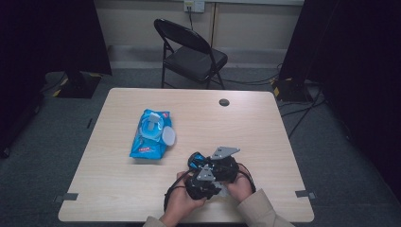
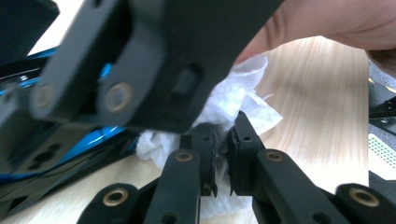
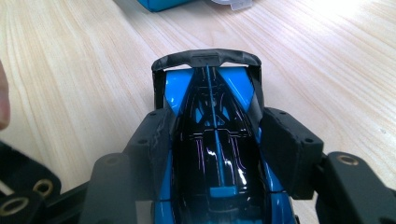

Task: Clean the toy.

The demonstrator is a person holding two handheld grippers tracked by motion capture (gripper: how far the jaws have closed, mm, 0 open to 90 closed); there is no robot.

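Right claw [image 3: 217,154] grips the blue-and-black toy car [image 3: 215,140] by its sides. Left claw [image 2: 223,154] is clamped on a white wipe [image 2: 233,98], above the tabletop [image 1: 236,123].

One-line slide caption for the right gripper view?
Right gripper clamps a blue-and-black toy car over the wooden table.
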